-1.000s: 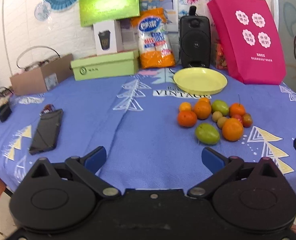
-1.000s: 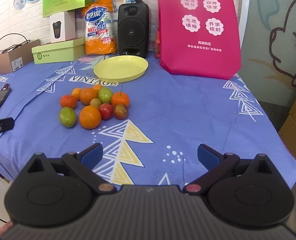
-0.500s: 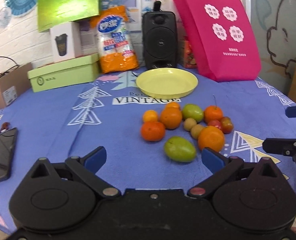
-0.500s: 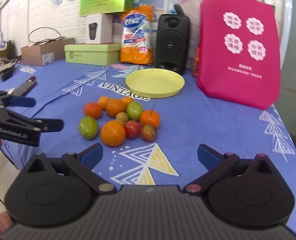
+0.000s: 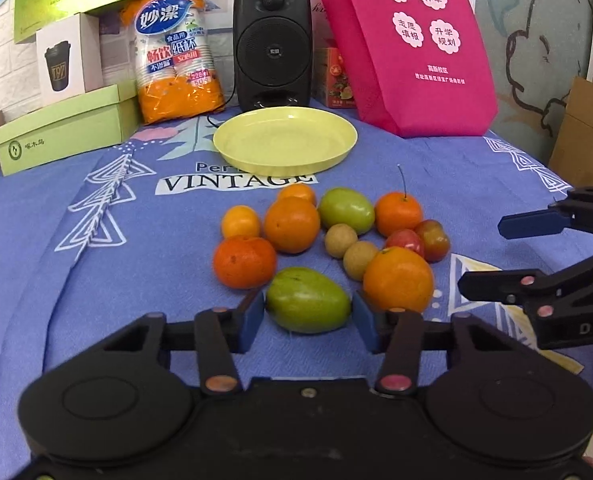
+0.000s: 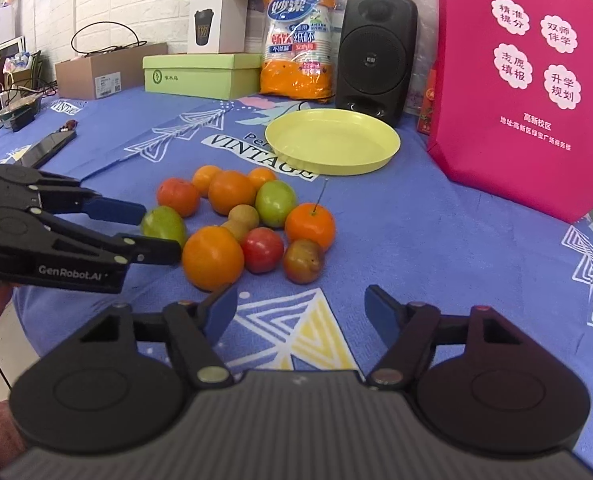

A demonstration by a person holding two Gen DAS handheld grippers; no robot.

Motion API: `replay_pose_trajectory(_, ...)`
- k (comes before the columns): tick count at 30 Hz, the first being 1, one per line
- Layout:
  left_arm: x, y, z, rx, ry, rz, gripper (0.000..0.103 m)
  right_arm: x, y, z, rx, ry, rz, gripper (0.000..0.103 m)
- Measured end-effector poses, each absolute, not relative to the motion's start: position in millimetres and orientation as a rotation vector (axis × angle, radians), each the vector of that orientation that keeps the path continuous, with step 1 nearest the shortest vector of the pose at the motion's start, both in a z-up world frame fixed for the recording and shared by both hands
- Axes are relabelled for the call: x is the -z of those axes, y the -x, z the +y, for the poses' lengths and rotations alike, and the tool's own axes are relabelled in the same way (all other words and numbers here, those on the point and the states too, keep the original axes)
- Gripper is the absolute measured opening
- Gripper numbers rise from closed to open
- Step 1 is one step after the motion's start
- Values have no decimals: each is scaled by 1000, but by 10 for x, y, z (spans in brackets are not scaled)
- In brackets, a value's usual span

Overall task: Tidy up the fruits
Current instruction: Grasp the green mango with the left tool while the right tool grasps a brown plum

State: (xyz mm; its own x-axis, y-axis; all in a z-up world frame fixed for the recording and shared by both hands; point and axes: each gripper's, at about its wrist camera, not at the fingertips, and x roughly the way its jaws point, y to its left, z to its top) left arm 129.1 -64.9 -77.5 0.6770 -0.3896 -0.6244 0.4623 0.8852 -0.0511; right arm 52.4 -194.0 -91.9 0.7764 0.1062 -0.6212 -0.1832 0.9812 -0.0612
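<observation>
A pile of fruit lies on the blue cloth: oranges, green fruits, small brown ones and red ones. Behind it stands an empty yellow plate [image 5: 284, 140] [image 6: 332, 140]. My left gripper [image 5: 307, 316] [image 6: 158, 230] is closing on the green mango [image 5: 308, 300] [image 6: 164, 220] at the pile's near edge, and its blue pads touch both ends. A large orange [image 5: 398, 278] [image 6: 212, 258] lies just right of it. My right gripper [image 6: 302, 308] [image 5: 504, 254] is closing with nothing between its jaws, a little short of a small red-green fruit [image 6: 302, 260].
Along the back stand a black speaker [image 5: 272, 44], a pink bag [image 5: 408, 40], an orange pack of paper cups [image 5: 176, 52] and a green box [image 5: 64, 132]. A phone [image 6: 50, 148] lies at the far left. The table's edge drops off close under both grippers.
Both grippers have come forward and down to the fruit pile. Both pairs of jaws have narrowed from wide open. The left pair now clasps the green mango.
</observation>
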Motion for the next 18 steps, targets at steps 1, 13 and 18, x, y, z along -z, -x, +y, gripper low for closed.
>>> replay_pose_trajectory(1, 781, -1309, -668, 481, -120, 673, 49, 930, -558, -1939, -155, 121, 667, 70)
replay_pose_trajectory(13, 884, -1501, -641, 508, -79, 705, 49, 1105, -916, -1935, -181, 107, 720, 58)
replay_pose_trajectory(18, 877, -1525, -631, 515, -78, 707, 49, 1131, -1027, -1910, -197, 116, 716, 55)
